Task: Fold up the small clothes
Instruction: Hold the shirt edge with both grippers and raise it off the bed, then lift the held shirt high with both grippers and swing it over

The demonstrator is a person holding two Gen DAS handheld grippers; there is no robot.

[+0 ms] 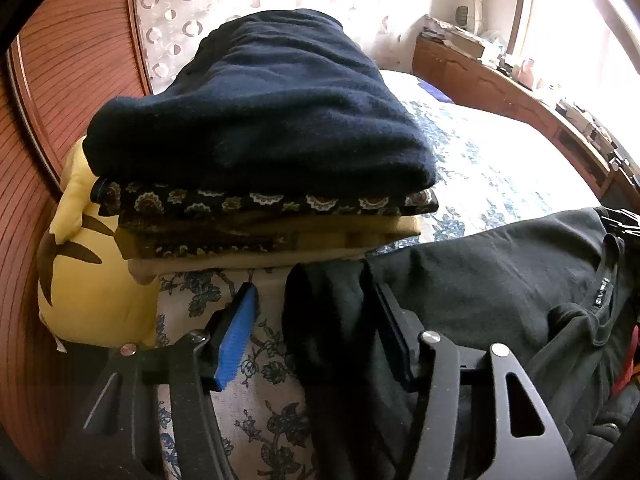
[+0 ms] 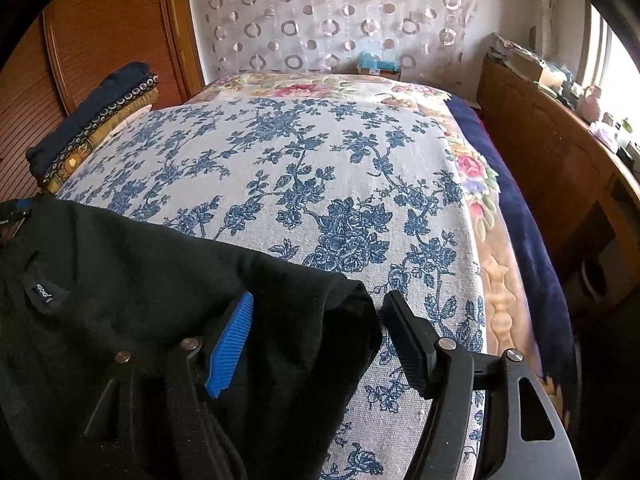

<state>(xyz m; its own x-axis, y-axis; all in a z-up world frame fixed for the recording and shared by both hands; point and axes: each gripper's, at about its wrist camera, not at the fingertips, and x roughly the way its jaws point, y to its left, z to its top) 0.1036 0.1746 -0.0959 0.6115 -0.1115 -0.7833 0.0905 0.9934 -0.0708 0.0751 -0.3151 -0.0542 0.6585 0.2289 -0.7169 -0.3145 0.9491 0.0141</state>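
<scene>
A black garment point(image 1: 480, 280) lies across the near edge of the bed, its neck label showing in the right wrist view point(image 2: 44, 292). My left gripper point(image 1: 316, 292) is open, its jaws standing either side of the garment's left shoulder fold. My right gripper point(image 2: 320, 308) is open, its jaws standing either side of the garment's right shoulder corner point(image 2: 312, 320). I cannot tell whether the pads touch the cloth. A stack of folded clothes point(image 1: 260, 128), dark navy on top, patterned and yellow below, sits at the bed's left edge, and shows in the right wrist view point(image 2: 92, 120).
The bed has a white cover with blue flowers point(image 2: 320, 168). A yellow plush toy point(image 1: 80, 260) lies left of the stack. A wooden wardrobe point(image 1: 52, 80) stands at the left. A wooden dresser point(image 2: 560, 160) with clutter stands at the right under the window.
</scene>
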